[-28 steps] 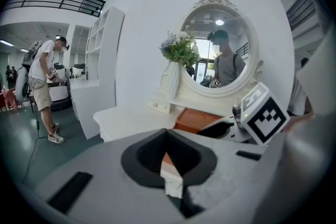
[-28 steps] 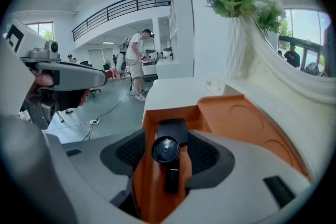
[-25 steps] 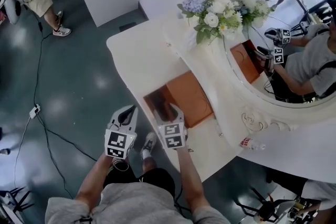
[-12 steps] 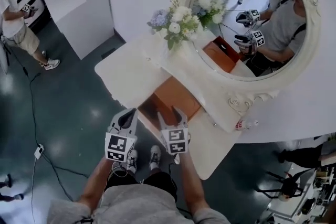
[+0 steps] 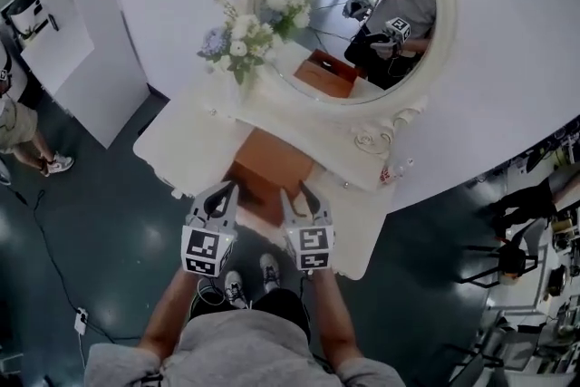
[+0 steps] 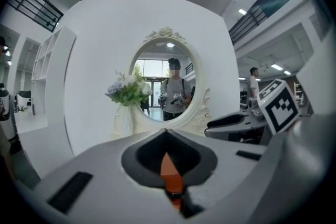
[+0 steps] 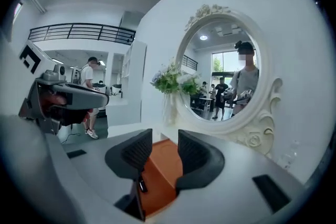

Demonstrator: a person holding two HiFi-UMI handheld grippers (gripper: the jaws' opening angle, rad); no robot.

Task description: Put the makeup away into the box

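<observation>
An orange-brown box (image 5: 276, 160) lies on the white vanity table (image 5: 177, 154), below the oval mirror. A small red-and-white item (image 5: 391, 173) lies at the table's right end. Both grippers hover side by side in front of the table's near edge, raised and pointing at the mirror. My left gripper (image 5: 225, 193) (image 6: 167, 134) has its pad tips together, with only a sliver of the orange box (image 6: 169, 170) showing behind. The jaws of my right gripper (image 5: 299, 193) (image 7: 164, 139) are closing. A gap is left with nothing in it, and the box (image 7: 160, 162) shows through.
An ornate oval mirror (image 5: 426, 41) stands on the table and reflects me. A vase of flowers (image 5: 237, 41) is at its left. A white cabinet (image 5: 63, 59) and a bystander are on the left, chairs (image 5: 507, 258) on the right, and a cable (image 5: 54, 267) on the floor.
Both grippers have lifted up and back from over the box to in front of the table's edge. The head view has tipped up, so the whole mirror shows.
</observation>
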